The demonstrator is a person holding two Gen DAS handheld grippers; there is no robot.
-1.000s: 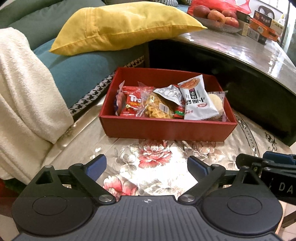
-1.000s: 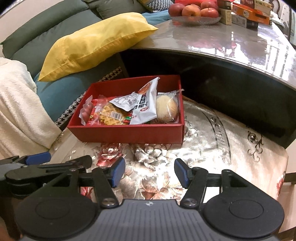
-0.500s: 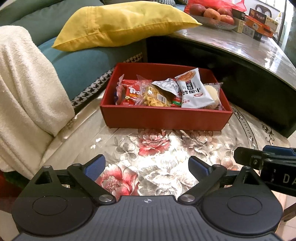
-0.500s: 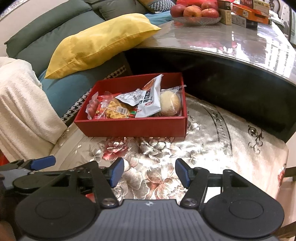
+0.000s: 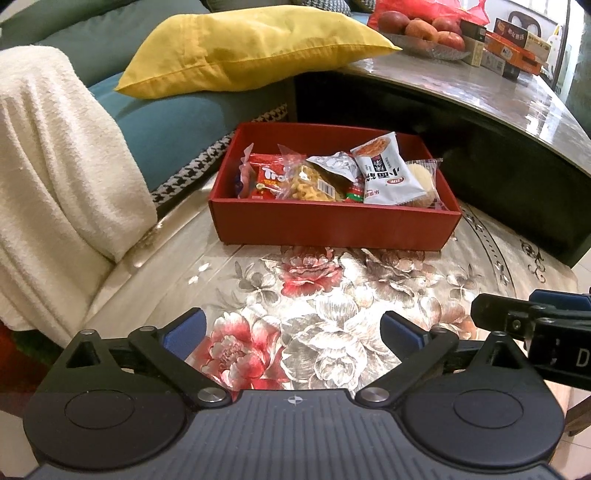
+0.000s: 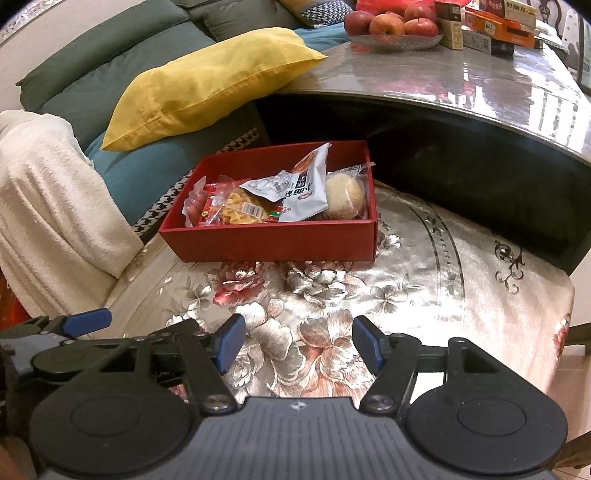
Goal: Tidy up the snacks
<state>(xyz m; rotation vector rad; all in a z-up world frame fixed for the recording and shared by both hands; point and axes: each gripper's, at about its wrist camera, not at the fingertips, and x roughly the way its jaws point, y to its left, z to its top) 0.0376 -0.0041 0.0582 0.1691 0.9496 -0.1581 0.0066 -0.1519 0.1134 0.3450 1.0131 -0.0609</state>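
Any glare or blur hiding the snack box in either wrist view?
Left wrist view: red box sharp and evenly lit; glare only on the grey tabletop. Right wrist view: box clear too; sheen on the floral cloth, edges bent by fisheye.

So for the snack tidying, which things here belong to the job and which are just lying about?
Part of the job:
- red box
- white snack packet
- waffle snack bag
- red snack packet
- wrapped round cake
- left claw and right claw, both empty

Just lying about:
- yellow cushion
- white blanket
- bowl of apples
- stacked cartons
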